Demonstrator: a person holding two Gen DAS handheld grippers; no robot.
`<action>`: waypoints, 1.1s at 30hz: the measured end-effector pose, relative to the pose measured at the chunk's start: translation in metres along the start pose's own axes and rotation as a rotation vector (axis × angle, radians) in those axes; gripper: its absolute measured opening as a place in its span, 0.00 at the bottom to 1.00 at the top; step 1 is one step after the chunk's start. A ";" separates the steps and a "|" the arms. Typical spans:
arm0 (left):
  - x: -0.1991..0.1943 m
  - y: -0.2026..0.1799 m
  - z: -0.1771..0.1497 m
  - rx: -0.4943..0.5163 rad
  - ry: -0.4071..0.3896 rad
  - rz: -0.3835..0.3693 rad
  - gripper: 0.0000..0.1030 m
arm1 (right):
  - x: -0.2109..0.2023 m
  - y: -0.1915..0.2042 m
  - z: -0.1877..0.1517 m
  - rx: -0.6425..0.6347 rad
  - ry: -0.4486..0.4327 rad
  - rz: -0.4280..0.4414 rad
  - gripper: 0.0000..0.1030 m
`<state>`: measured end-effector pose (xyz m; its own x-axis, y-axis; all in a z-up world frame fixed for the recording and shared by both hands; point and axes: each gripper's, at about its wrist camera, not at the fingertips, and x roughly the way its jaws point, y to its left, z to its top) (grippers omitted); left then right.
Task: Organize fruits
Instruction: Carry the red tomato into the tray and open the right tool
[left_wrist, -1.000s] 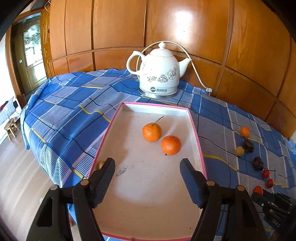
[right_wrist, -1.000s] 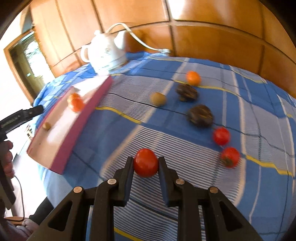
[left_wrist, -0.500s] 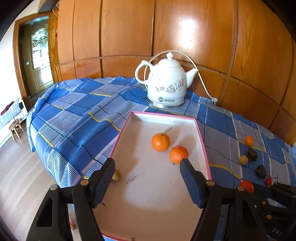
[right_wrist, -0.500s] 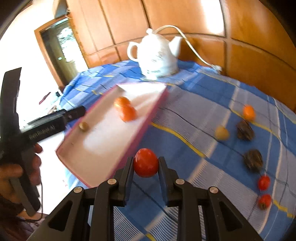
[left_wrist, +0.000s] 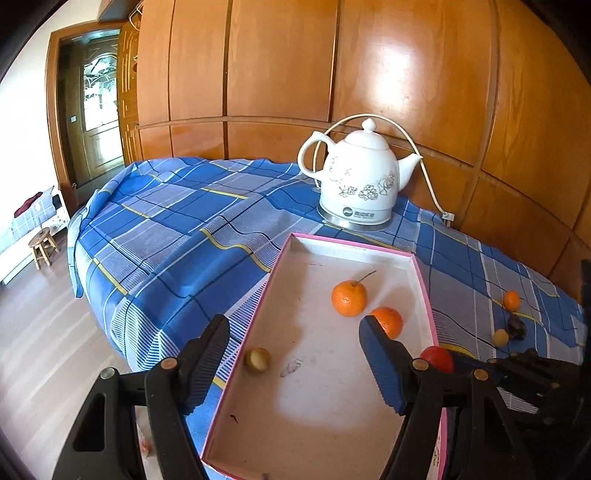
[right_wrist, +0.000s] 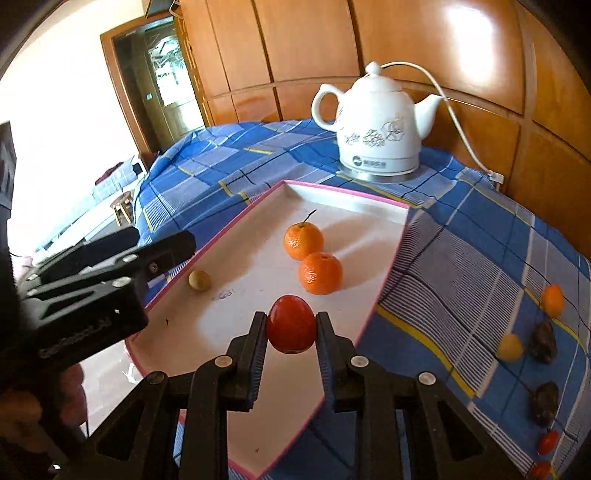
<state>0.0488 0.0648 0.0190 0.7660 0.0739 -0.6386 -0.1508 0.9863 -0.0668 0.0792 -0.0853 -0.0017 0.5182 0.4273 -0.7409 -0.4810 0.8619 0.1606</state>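
— Since a second ago the right gripper (right_wrist: 290, 334) has swung from the cloth to above the tray (right_wrist: 343, 192), jaws clamped on the tomato (right_wrist: 290, 324).

— And the left gripper (left_wrist: 293, 363)?

— Jaws apart, nothing between them, hanging over the tray's near end. Its view catches only a red sliver of the tomato (left_wrist: 437, 359) behind its right finger; the right view shows the fruit whole: smooth, glossy, egg-shaped.

— What else differs?

— The right view shows a hand (right_wrist: 70, 384) under the left gripper, and two small red fruits (right_wrist: 546, 442) at the lower right edge.

— In the tray?

— Two oranges (right_wrist: 312, 256) touching, one with a stem, and a small yellowish fruit (right_wrist: 199, 280) near the left rim.

— Around it?

— Blue checked cloth (left_wrist: 177, 236), a white kettle (left_wrist: 360, 184) behind the tray, wood panelling (left_wrist: 277, 62), a door (left_wrist: 99, 122) at left.
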 end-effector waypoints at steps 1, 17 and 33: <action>0.000 0.001 0.000 -0.003 0.000 0.000 0.71 | 0.002 0.001 0.000 -0.001 0.004 0.000 0.25; 0.000 0.003 0.001 -0.008 0.001 -0.002 0.71 | 0.024 0.003 -0.005 -0.009 0.052 -0.059 0.27; -0.005 0.002 0.001 -0.020 -0.008 -0.011 0.71 | -0.024 0.005 -0.007 -0.013 -0.069 -0.274 0.28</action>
<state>0.0457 0.0664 0.0226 0.7724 0.0640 -0.6319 -0.1548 0.9839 -0.0895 0.0594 -0.0931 0.0119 0.6770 0.1968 -0.7092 -0.3249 0.9445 -0.0480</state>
